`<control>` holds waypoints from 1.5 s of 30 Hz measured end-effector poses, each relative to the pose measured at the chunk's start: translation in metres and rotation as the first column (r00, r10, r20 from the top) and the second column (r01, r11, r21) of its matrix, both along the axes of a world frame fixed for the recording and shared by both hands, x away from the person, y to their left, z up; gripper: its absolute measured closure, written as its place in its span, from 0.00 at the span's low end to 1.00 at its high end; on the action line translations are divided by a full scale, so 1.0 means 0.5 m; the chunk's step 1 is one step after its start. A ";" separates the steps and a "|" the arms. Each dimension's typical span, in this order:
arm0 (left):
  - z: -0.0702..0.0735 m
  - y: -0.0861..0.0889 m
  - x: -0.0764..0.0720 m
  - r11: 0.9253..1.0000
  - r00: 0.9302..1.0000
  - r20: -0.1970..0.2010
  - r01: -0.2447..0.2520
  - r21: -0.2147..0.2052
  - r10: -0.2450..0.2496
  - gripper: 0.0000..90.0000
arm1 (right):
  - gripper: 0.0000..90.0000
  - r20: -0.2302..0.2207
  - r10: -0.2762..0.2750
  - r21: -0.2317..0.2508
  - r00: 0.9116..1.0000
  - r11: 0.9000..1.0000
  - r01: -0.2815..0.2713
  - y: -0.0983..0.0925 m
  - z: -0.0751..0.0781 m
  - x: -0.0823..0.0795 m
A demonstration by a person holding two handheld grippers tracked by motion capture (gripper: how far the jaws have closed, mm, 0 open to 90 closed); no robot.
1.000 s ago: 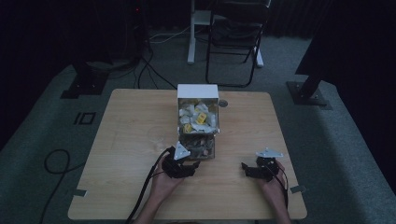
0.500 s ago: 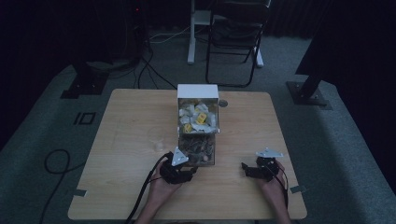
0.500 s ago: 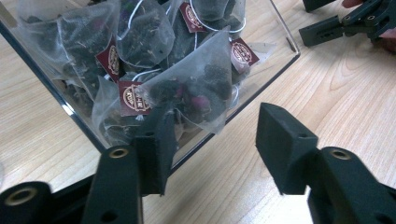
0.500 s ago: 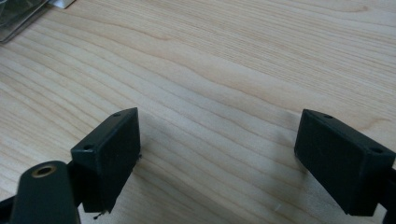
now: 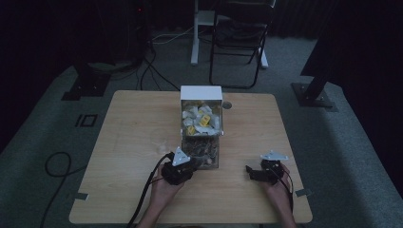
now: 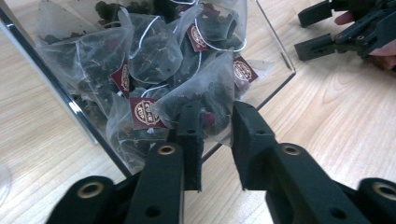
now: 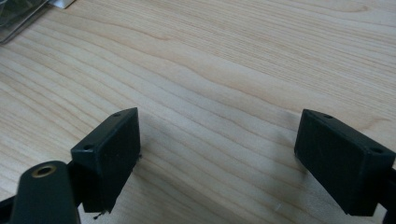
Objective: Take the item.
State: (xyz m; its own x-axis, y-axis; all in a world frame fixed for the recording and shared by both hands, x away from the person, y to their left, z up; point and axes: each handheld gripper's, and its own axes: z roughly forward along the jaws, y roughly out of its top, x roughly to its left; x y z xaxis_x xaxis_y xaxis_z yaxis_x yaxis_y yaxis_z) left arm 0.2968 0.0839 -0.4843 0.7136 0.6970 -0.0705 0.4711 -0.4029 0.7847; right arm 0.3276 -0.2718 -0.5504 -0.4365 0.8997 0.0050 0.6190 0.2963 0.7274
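Note:
A clear box [image 5: 201, 93] with a white back stands mid-table; its near compartment holds dark mesh tea bags [image 5: 203, 150] with maroon tags, its far one pale and yellow sachets [image 5: 199, 118]. My left gripper [image 5: 197, 163] reaches into the box's near open end. Its jaws have just been closing, and in the left gripper view the left gripper [image 6: 215, 114] now pinches one pyramid tea bag [image 6: 208, 91] at its lower edge. My right gripper [image 5: 249, 172] rests low over bare wood to the right of the box, and the right gripper [image 7: 217, 140] stands wide open with nothing between its jaws.
The box's clear side wall [image 6: 275, 51] runs close beside the left jaws, and the right gripper [image 6: 322, 32] lies beyond it. A small round disc [image 5: 227, 105] sits right of the box. A chair [image 5: 237, 33] and cables are on the floor behind the table.
The left gripper has shifted slightly and its jaws have drawn together at the box's near end. The right gripper has stayed in place.

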 end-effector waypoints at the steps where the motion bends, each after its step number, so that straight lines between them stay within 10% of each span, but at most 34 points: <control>1: 0.000 0.000 0.000 1.000 1.000 -0.002 0.004 -0.002 -0.004 0.86 | 0.16 0.000 0.000 0.000 1.000 1.000 0.000 0.000 0.000 0.000; 15: -0.001 0.006 0.009 1.000 1.000 -0.015 -0.013 -0.022 0.013 0.97 | 0.16 0.000 0.000 0.000 1.000 1.000 0.000 0.000 0.000 0.000; 45: 0.061 0.026 -0.011 0.999 0.995 0.093 -0.016 -0.035 0.019 1.00 | 0.16 0.000 0.000 0.000 1.000 1.000 0.000 0.000 0.000 0.000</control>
